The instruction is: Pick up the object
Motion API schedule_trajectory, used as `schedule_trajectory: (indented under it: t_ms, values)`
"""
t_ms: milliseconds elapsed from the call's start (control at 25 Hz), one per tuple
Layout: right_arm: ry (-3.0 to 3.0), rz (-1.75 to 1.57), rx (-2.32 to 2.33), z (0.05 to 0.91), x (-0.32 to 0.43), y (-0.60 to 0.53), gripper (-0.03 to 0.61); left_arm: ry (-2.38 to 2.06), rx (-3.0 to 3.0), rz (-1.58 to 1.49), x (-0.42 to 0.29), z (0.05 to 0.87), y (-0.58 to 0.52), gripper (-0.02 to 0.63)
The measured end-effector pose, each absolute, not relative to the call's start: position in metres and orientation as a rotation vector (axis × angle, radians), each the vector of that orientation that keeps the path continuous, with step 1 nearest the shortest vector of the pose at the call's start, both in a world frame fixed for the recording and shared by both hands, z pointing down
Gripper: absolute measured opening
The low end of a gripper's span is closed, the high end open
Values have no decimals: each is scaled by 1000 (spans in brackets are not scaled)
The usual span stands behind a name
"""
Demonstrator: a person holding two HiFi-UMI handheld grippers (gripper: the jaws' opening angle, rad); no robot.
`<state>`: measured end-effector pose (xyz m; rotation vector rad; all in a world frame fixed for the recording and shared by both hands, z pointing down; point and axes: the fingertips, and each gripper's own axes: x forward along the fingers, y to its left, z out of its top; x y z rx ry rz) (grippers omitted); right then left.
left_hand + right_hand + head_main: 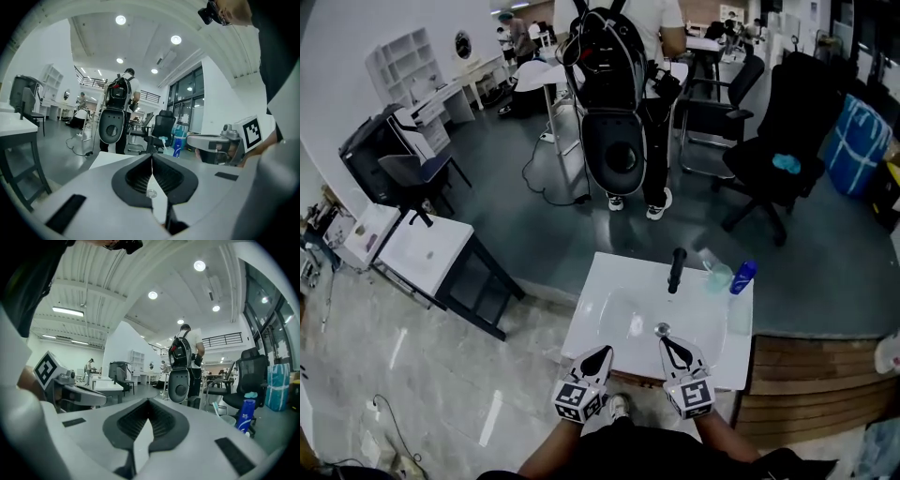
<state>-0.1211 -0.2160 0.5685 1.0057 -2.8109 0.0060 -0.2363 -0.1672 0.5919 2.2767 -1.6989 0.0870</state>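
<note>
A white washbasin (619, 309) stands in front of me with a black tap (676, 269) at its back and a metal drain (662, 329) in its bowl. To the right of the tap are a pale green cup (718, 277) with a toothbrush in it and a blue bottle (742, 276). The bottle (245, 416) also shows in the right gripper view. My left gripper (604, 352) and right gripper (667, 344) hover side by side over the basin's near edge. Both are shut with nothing between their pads. Both are well short of the cup and bottle.
A person carrying a black rig (614, 94) stands beyond the basin. Black office chairs (769, 159) are at the back right. A second white basin stand (427, 253) is to the left, and a wooden step (806, 375) lies to the right.
</note>
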Motion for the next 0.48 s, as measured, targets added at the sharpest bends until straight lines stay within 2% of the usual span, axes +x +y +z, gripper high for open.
schedule_trajectory:
  t_ms: [480]
  values:
    - [-2707,36,1239,570,-125,-256,18,-1525,2419,99,-247,593,-226,21]
